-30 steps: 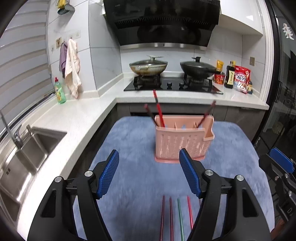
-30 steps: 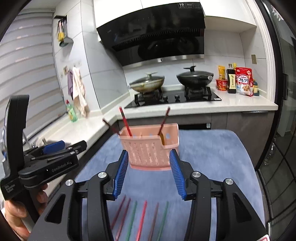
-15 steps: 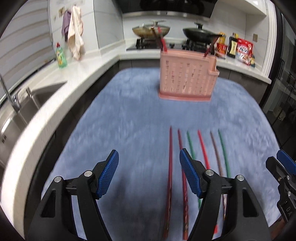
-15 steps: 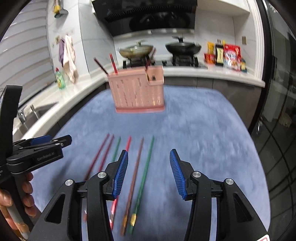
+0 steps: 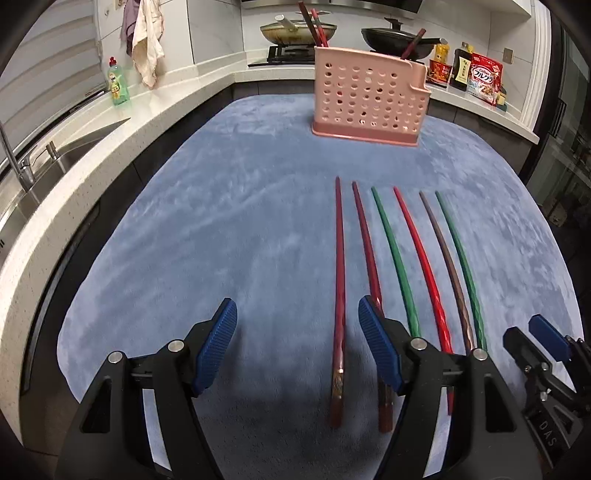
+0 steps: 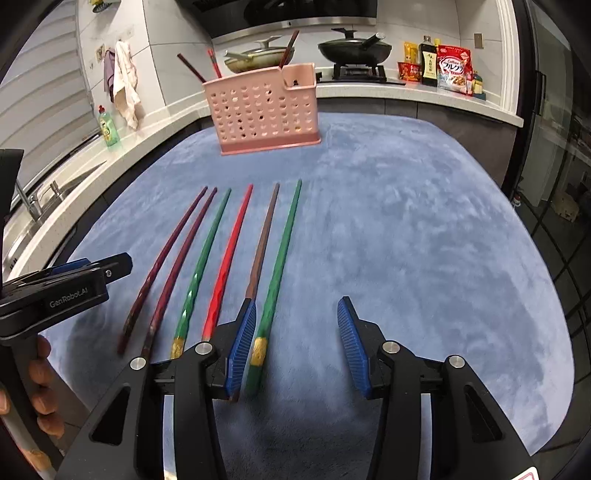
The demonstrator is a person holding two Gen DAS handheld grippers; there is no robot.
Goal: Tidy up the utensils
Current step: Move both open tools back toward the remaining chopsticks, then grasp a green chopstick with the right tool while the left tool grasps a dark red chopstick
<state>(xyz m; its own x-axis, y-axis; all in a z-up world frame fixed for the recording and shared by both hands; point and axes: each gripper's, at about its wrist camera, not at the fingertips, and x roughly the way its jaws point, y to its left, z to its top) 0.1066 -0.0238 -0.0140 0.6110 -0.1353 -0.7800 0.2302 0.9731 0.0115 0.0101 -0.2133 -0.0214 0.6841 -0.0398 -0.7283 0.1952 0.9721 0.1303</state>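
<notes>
Several chopsticks lie side by side on a blue mat [image 5: 221, 229]: two dark red, a green, a bright red [image 5: 421, 254], a brown and another green. A pink perforated holder [image 5: 369, 99] stands at the far end with three chopsticks in it; it also shows in the right wrist view [image 6: 264, 110]. My left gripper [image 5: 297, 347] is open low over the mat, the leftmost dark red chopstick [image 5: 339, 295] between its fingers. My right gripper [image 6: 295, 345] is open, the rightmost green chopstick [image 6: 277, 269] just inside its left finger.
A white counter wraps the left and back, with a sink [image 5: 44, 162], a green soap bottle [image 5: 119, 83], a hob with two pans [image 5: 299, 31] and food packets [image 5: 484, 79]. A glass door is on the right.
Both grippers have dropped from facing the holder down to the near ends of the chopsticks on the mat. Both stay open.
</notes>
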